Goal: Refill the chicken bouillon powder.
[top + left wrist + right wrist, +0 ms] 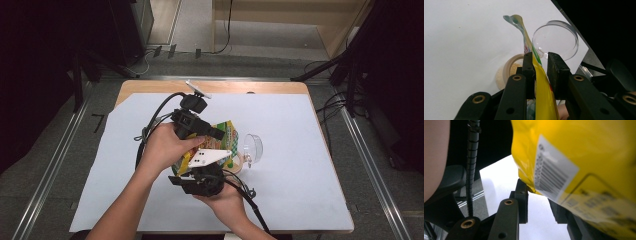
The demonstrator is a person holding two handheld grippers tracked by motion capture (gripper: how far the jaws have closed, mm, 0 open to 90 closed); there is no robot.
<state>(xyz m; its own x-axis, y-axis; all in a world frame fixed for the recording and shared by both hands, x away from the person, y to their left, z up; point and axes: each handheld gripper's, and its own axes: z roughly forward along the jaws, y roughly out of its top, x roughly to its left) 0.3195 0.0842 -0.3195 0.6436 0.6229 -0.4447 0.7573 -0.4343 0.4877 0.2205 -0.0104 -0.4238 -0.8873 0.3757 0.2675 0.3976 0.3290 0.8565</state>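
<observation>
Both tools are gripping a yellow snack bag (226,134) held above the middle of the tabletop (300,165): the left tool (539,65) is pinching its upper edge, the right tool (539,202) is clamping a lower corner. The bag is looking light, crinkly and slippery, so sealed edges are giving the safest hold. A clear cup (556,40) and a small bowl (507,72) are lying nearby; the bowl's contents are staying partly hidden.

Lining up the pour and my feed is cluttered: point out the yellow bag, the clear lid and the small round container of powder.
yellow bag (543,96): left gripper view, on its yellow edge between the jaws.
clear lid (557,37): left gripper view, on its transparent face.
round container (509,71): left gripper view, on its pale rim.
</observation>
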